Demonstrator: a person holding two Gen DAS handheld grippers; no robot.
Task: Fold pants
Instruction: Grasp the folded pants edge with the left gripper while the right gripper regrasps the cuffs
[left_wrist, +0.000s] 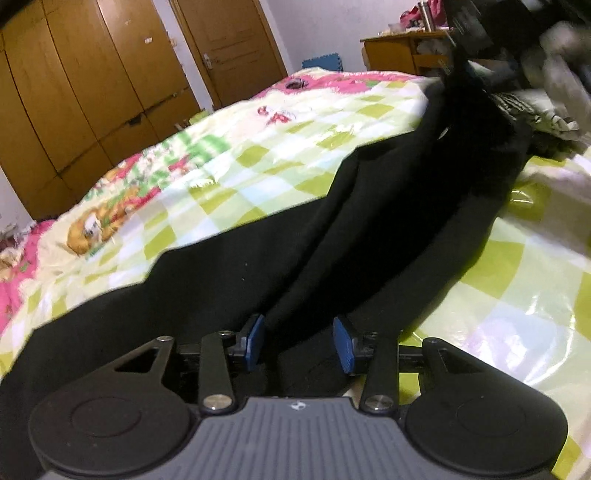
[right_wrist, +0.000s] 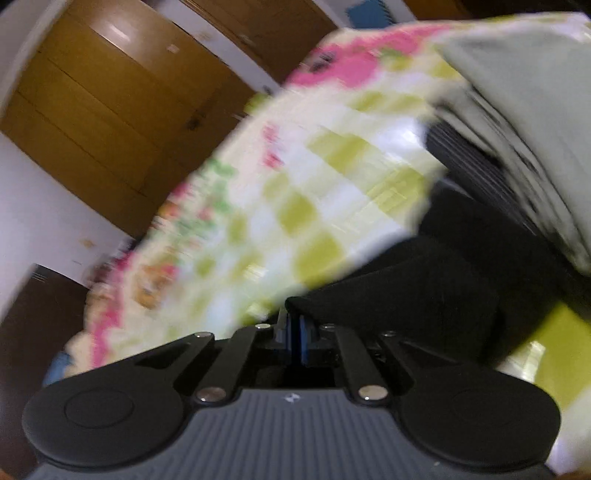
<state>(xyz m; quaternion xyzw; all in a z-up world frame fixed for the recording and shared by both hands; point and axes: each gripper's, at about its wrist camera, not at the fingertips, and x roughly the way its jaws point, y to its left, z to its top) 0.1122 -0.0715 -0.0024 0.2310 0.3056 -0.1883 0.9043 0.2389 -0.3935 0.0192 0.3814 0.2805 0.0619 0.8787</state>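
Black pants (left_wrist: 388, 206) lie lengthwise on a bed with a checked green, white and pink bedspread (left_wrist: 258, 158). My left gripper (left_wrist: 299, 341) is open, its blue pads on either side of a raised fold of the black cloth at the near end. At the far end, the right gripper (left_wrist: 458, 59) appears blurred, lifting the pants up. In the right wrist view, my right gripper (right_wrist: 295, 332) is shut on an edge of the black pants (right_wrist: 424, 295), held above the bedspread (right_wrist: 295, 184). That view is motion-blurred.
Wooden wardrobes (left_wrist: 92, 92) and a door (left_wrist: 229, 48) stand behind the bed. A wooden desk (left_wrist: 402, 51) with clutter is at the far right. Folded grey and striped clothes (right_wrist: 517, 129) lie at the right on the bed, also seen in the left wrist view (left_wrist: 535, 114).
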